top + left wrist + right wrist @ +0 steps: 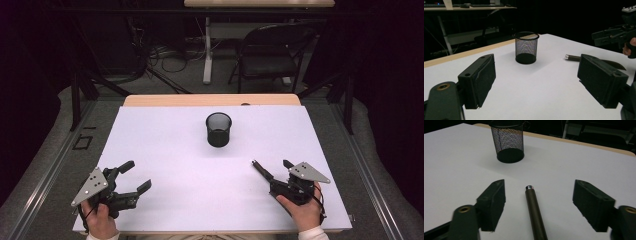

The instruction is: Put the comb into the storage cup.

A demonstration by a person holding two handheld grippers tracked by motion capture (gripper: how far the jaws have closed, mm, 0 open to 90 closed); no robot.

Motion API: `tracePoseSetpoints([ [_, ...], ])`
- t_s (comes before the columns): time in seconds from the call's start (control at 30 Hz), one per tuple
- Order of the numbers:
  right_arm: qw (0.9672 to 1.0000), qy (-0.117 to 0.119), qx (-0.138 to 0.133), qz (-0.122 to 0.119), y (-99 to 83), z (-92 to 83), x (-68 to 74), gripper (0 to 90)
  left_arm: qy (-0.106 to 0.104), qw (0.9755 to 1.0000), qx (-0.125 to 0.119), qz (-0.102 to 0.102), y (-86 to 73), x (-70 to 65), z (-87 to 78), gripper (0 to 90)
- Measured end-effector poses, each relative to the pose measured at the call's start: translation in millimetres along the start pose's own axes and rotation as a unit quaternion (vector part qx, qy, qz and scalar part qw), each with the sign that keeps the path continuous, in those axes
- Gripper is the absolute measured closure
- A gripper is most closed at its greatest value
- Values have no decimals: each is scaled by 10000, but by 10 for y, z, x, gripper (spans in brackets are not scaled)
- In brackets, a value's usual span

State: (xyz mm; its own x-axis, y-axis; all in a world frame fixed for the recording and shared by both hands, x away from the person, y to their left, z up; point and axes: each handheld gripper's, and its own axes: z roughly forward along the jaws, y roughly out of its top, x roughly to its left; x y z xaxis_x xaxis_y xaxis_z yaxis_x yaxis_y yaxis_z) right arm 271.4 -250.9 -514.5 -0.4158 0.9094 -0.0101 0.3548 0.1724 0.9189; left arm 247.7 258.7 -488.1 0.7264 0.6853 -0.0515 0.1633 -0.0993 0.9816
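A slim dark cylindrical pen with a silvery metal tip (534, 212) lies flat on the white rectangular surface (165, 150), directly between the 2 black jaws of the right tongs (539, 205). In the right gripper view those jaws stand apart, 1 on each side of the pen, with a clear gap of white surface between each pad and the barrel; neither pad touches it. The pen's silvery tip points away from the hand, towards the black wire-mesh round cup (509, 141), which stands upright well beyond the tip and somewhat to its left in that view.

In the high view the right tongs (272, 167) sit low at the near right of the surface, held by a hand (302, 210), with the pen (261, 170) angled towards the cup (219, 129) at the middle.

The left tongs (536, 77) also stand wide apart with nothing between them, at the near left, well apart from the pen (573, 58).
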Motion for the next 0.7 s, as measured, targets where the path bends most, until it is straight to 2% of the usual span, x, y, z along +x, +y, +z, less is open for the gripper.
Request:
tracePoseSetpoints([
  [0.03,10000,-37,56,0,0,19,-4,326,0,10000,-3,-7,-2,2,3,154],
  [0.1,9999,-37,128,17,0,31,-7,343,-7,10000,-11,-8,-3,3,3,154],
  [0.2,9994,-66,337,79,-10,85,-10,425,-15,10000,-13,-10,-3,4,6,153],
  [0.37,9986,-126,503,137,-5,130,-35,533,-38,10000,16,-21,-7,4,21,154],
  [0.57,9976,-181,659,139,31,188,-36,591,-47,10000,29,-28,-12,-3,38,153],
  [0.63,9977,-188,637,124,35,209,-37,601,-40,10000,36,-32,-13,-2,42,154],
  [0.7,9967,-245,768,120,63,273,-56,665,-43,10000,43,-27,-14,-3,40,153],
])
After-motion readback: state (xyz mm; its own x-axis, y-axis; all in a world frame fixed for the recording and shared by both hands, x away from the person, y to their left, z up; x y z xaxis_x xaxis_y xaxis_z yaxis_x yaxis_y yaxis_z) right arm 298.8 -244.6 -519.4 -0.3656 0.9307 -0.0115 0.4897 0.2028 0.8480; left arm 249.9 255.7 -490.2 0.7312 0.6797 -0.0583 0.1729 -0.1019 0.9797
